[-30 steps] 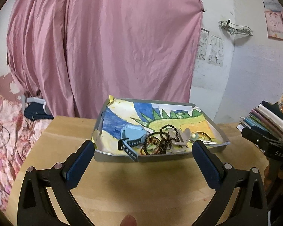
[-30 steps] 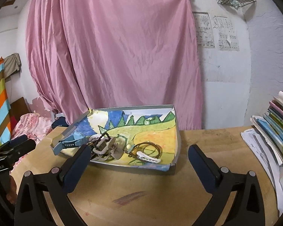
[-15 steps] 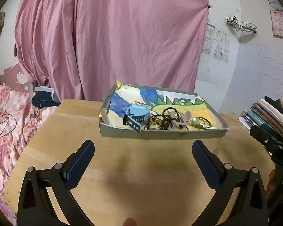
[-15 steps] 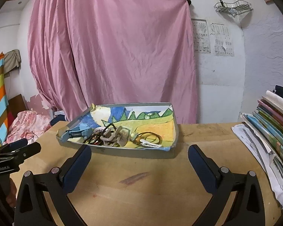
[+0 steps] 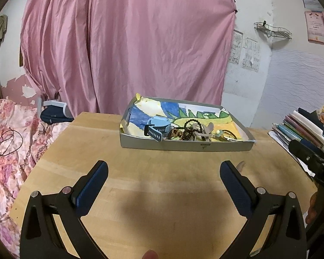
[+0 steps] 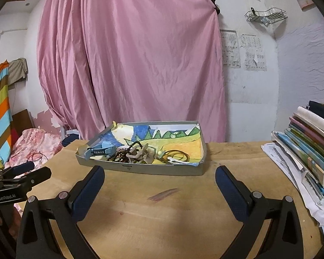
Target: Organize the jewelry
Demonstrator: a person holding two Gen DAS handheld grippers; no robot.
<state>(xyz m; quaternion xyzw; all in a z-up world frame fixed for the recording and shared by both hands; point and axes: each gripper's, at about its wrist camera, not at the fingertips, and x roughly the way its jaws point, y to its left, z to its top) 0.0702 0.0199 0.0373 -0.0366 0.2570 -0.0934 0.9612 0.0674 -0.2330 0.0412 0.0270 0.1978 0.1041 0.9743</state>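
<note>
Both grippers are hovering over bare wooden tabletop (image 5: 153, 183), the left gripper (image 5: 163, 168) and the right gripper (image 6: 159, 173) each standing with jaws spread wide and nothing between them. Ahead of both sits the grey tray (image 5: 183, 145), its long axis running crosswise to the fingers, lined with a painted paper. A blue watch (image 5: 158, 127) is lying at the tray's left end, its strap poking over the near wall; dark bead strands (image 5: 184, 130) and a beige hair claw (image 6: 140, 154) are piling up midway, gold bangles (image 6: 177, 155) to the right. Open table is lying between fingertips and tray (a reddish smear (image 6: 162, 194) marks it). A stack of books (image 6: 311, 151) is crowding the right edge. The left gripper's body is reading "GenRobot.AI" in the right wrist view
</note>
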